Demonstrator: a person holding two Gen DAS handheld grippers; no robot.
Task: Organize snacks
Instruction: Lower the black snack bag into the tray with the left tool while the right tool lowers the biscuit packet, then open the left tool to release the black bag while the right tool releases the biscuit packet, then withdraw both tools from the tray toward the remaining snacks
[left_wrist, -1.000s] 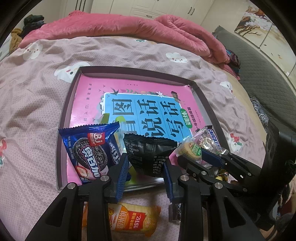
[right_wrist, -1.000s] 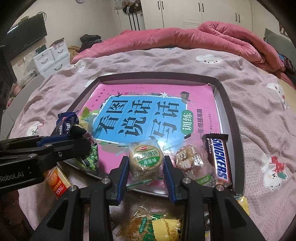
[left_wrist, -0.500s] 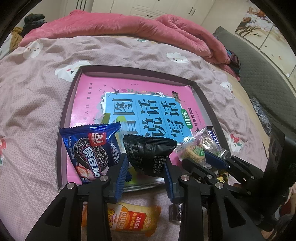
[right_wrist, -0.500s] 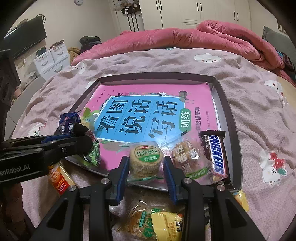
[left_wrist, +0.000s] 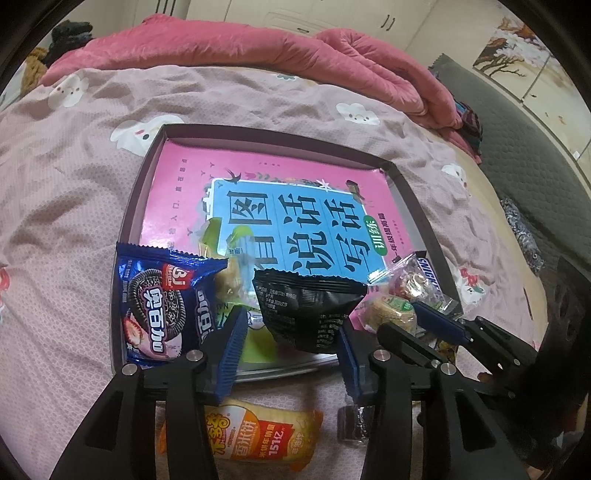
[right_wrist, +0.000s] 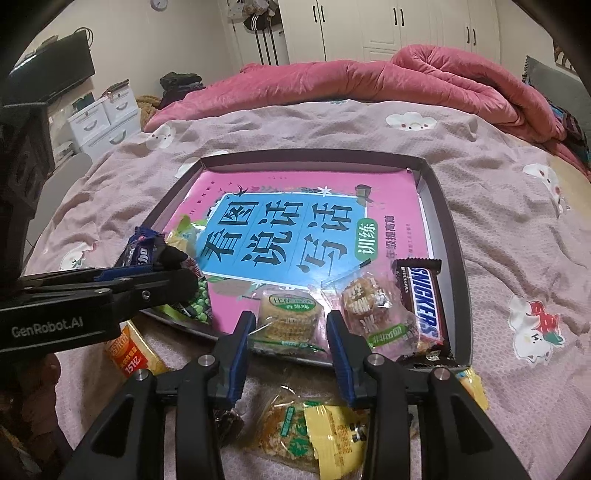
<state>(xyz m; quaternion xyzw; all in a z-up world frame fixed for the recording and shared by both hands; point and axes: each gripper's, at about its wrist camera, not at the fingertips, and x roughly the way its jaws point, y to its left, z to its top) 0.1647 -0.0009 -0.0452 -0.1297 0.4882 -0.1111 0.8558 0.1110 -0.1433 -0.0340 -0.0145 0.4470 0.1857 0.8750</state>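
Note:
A dark tray (left_wrist: 127, 236) (right_wrist: 456, 266) lined with a pink book lies on the bed. In the left wrist view my left gripper (left_wrist: 291, 332) stands open around the bottom of a black snack bag (left_wrist: 310, 306), beside a blue Oreo pack (left_wrist: 162, 306). In the right wrist view my right gripper (right_wrist: 290, 334) stands open around a round green-label biscuit pack (right_wrist: 288, 314) at the tray's near edge. A brown wrapped cake (right_wrist: 369, 306) and a Snickers bar (right_wrist: 424, 299) lie to its right.
An orange-yellow rice cracker pack (left_wrist: 255, 435) and a small dark candy (left_wrist: 354, 424) lie on the bedsheet before the tray. A yellow-green snack pack (right_wrist: 314, 432) lies under my right gripper. A pink quilt (right_wrist: 369, 81) is bunched at the far side.
My right gripper has drawn back a little toward me; the round biscuit pack lies slightly farther from its jaws. My left gripper has barely moved around the black bag.

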